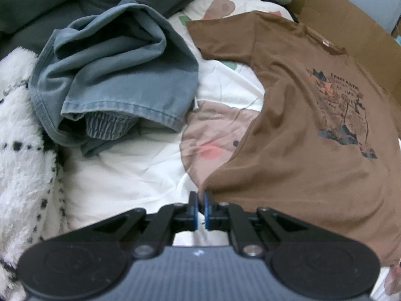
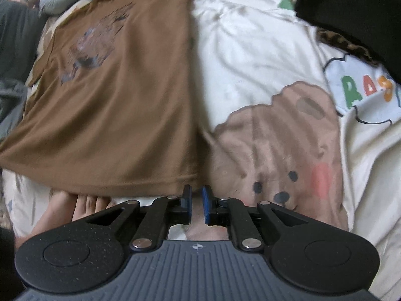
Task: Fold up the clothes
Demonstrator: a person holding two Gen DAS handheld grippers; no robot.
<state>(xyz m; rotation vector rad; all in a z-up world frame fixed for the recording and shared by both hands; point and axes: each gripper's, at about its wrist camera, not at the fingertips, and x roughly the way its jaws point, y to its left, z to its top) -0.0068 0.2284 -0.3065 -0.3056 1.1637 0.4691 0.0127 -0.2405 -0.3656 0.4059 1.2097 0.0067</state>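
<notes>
A brown T-shirt [image 1: 300, 130] with a dark chest print lies spread flat, print side up, on a white duvet [image 1: 130, 175]. My left gripper [image 1: 199, 195] sits at the shirt's lower left hem corner, and its blue pads are shut on that corner. In the right wrist view the same T-shirt [image 2: 120, 115] fills the left half. My right gripper [image 2: 196, 193] rests at the shirt's lower right hem corner. Its jaws stand a narrow gap apart with nothing pinched between them, and the hem lies just past the fingertips.
A crumpled blue-grey garment [image 1: 112, 75] and a fluffy white blanket [image 1: 22, 150] lie left of the shirt, with cardboard [image 1: 351, 25] behind it. A person's bare toes [image 2: 75, 205] touch the hem. Black cloth [image 2: 351, 12] and leopard-print fabric [image 2: 345, 45] lie at the far right.
</notes>
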